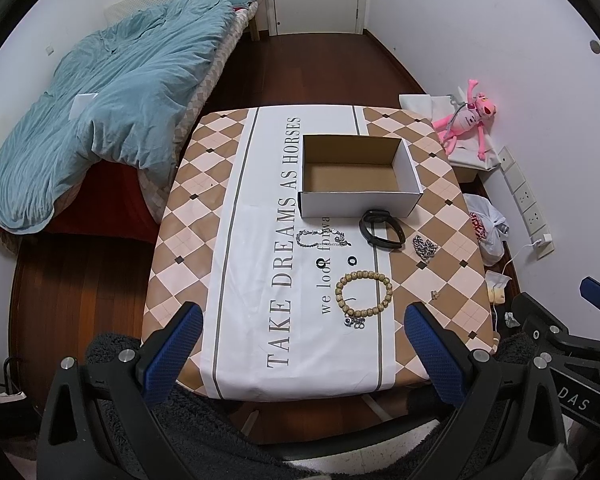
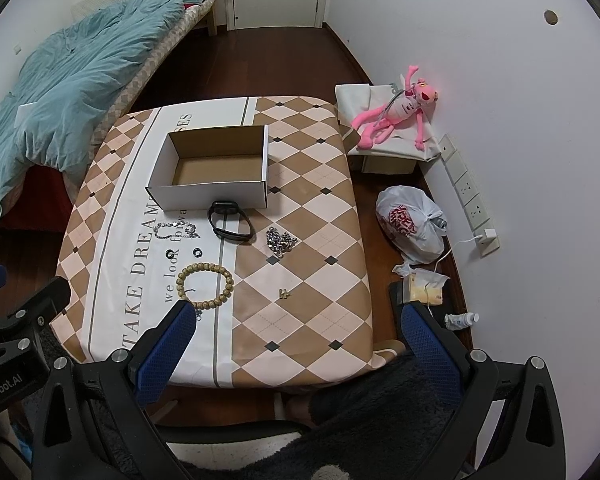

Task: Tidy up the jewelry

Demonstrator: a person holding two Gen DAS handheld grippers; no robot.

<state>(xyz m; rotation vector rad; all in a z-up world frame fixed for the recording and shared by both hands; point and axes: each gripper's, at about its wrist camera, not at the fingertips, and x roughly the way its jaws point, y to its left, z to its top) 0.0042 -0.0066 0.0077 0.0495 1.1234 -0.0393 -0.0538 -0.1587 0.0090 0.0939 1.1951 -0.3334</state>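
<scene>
A: What fills the room, biggest first?

B: The bed (image 1: 112, 92) on the left, under a rumpled teal duvet (image 1: 100, 80). Then the tabletop (image 1: 204, 208) in the middle, covered by a brown-and-pink diamond cloth with a white printed band.

A: And on it?

B: An open box (image 1: 360, 196), white outside and brown inside, upright at the far side. Nothing shows inside it.

A: Where is the jewelry?

B: All loose on the cloth, nearer than the box. A black band (image 1: 381, 229) lies just beside the box's front wall. A bead bracelet (image 1: 363, 293) sits on the white band closer in. A silver bracelet (image 1: 321, 237) lies left of the black band, and a heaped steel chain (image 1: 425, 249) lies right of it on the diamonds.

A: Smaller bits?

B: Two dark rings (image 1: 321, 264) between the silver bracelet and the beads, apart from each other. A little silver cluster (image 1: 354, 323) just beside the beads' near edge. A tiny gold piece (image 2: 285, 293) alone on the diamonds, well apart from the rest.

A: The tongs?

B: Left tongs (image 1: 300, 350) are spread wide, holding nothing, over the near edge. Right tongs (image 2: 300, 346) are likewise wide apart and bare; their left pad covers part of the cluster in that view.

A: Off the tabletop?

B: A pink plush (image 2: 392, 116) on a white-draped stand by the wall, and a tied plastic bag (image 2: 414, 224) on the floor.
</scene>
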